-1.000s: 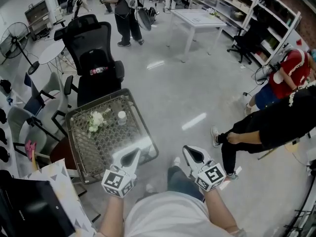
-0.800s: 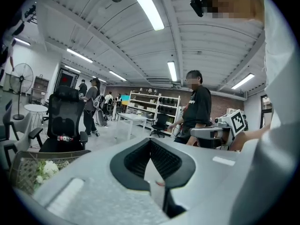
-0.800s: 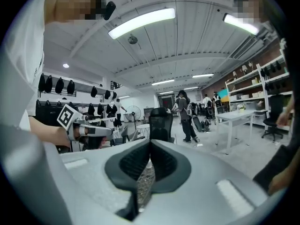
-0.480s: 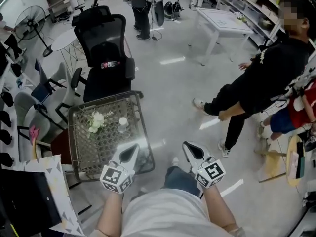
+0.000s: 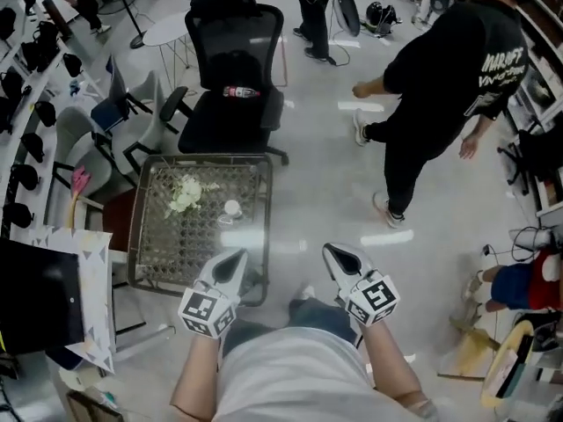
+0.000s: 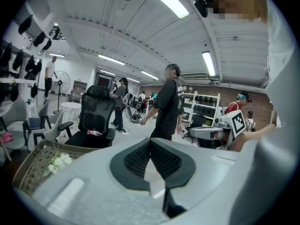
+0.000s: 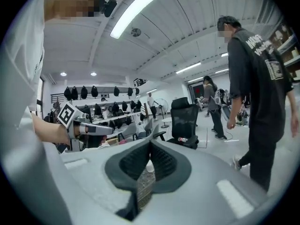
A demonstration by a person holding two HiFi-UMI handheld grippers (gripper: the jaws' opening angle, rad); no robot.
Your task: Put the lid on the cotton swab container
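I see my left gripper (image 5: 234, 260) over the near right corner of the square wire-mesh table (image 5: 176, 246), my right gripper (image 5: 335, 255) to its right above the floor (image 5: 325, 192). On the table, a white flower bunch (image 5: 186, 193) lies left of a small round white container (image 5: 232, 207). A black office chair (image 5: 236, 77) stands behind it, with a person in black (image 5: 440, 69) to the chair's right.

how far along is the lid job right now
Done: nothing visible. In hand: nothing; left gripper and right gripper are both shut and empty. Left: everything; the small white container sits on the table by the flowers, and no lid can be made out.
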